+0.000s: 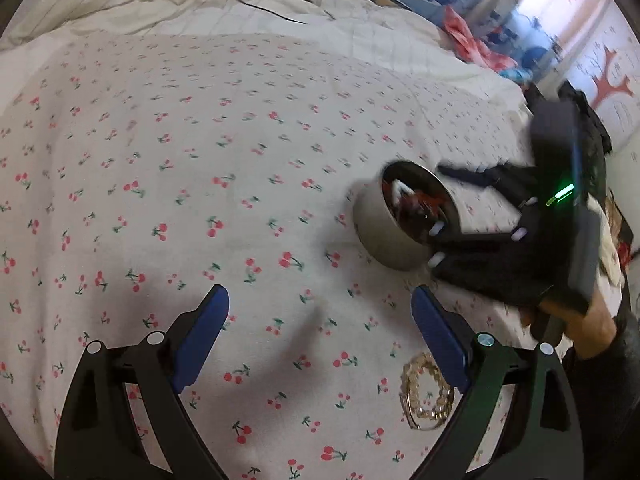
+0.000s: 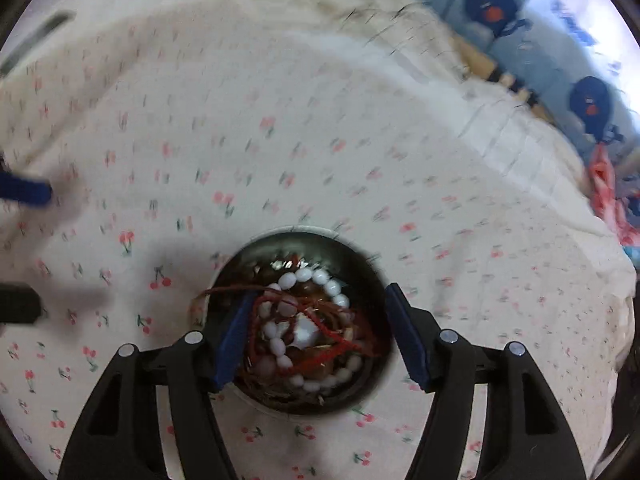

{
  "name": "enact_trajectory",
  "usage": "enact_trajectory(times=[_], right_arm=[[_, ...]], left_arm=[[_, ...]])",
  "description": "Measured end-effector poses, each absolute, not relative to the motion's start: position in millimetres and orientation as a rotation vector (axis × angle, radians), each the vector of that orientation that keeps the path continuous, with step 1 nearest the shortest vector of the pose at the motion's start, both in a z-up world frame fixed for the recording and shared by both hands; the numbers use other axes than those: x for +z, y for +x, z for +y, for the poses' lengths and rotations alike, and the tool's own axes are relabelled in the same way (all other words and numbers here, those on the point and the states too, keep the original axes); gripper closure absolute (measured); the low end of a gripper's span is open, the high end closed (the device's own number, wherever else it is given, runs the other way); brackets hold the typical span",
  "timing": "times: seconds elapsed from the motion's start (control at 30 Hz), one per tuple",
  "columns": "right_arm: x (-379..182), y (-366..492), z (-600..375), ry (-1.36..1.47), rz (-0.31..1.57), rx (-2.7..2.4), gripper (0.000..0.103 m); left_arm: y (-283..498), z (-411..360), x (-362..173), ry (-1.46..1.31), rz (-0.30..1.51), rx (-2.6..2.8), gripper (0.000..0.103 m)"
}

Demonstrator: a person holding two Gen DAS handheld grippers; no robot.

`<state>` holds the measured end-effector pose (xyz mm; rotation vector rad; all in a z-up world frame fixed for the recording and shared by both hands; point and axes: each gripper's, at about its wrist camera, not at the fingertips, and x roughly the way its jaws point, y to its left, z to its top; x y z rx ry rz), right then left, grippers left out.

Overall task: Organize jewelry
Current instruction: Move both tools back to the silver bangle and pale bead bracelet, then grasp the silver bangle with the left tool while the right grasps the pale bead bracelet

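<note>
Hovering: right gripper (image 2: 316,332) hangs over the metal bowl (image 2: 376,276), jaws spread, gripping nothing.
Bowl: sits on the cherry-print bedsheet (image 1: 200,160) near its right edge, with a white bead bracelet (image 2: 332,286) and red cords (image 2: 332,332) inside.
Left gripper (image 1: 320,332): jaws spread, empty.
Gold bracelet (image 1: 428,392): on the sheet beside its right finger.

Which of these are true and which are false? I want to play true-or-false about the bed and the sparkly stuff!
1. The round tin holds a white bead bracelet. True.
2. The gold bracelet lies inside the tin. False: it lies on the cherry-print sheet, near the left gripper.
3. The left gripper holds a necklace. False: it is open and empty.
4. The right gripper is open above the tin. True.
</note>
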<state>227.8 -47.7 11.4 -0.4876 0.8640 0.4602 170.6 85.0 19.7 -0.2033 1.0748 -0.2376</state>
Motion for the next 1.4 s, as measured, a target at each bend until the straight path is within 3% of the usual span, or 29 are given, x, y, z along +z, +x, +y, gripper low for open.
enact_trajectory(times=[0.1, 0.23, 0.27, 0.3, 0.4, 0.73, 0.87, 1.27, 1.4], right_arm=[[38, 204, -79, -0.352, 0.823, 0.458, 0.033], [33, 141, -124, -0.19, 0.893, 0.547, 0.033], [23, 126, -132, -0.159, 0.923, 0.566, 0.042], [11, 116, -138, -0.135, 0.955, 0.576, 0.061], [-8, 104, -138, -0.118, 0.993, 0.565, 0.081], [-30, 111, -88, -0.115, 1.047, 0.707, 0.082], [-28, 114, -94, -0.053, 1.036, 0.715, 0.094], [-2, 127, -135, 0.169, 0.987, 0.693, 0.095], [-9, 140, -153, 0.062, 1.028, 0.494, 0.095]], left_arm=[[163, 70, 23, -0.116, 1.076, -0.308, 0.014], [157, 59, 28, -0.054, 1.057, -0.333, 0.014], [159, 60, 27, -0.072, 1.063, -0.328, 0.014], [161, 63, 25, -0.092, 1.071, -0.313, 0.014], [167, 74, 19, -0.153, 1.092, -0.267, 0.014], [171, 77, 20, -0.175, 1.079, -0.246, 0.014], [170, 71, 19, -0.143, 1.084, -0.251, 0.013], [167, 54, 9, -0.057, 1.121, -0.294, 0.013], [155, 22, 0, 0.069, 1.156, -0.408, 0.013]])
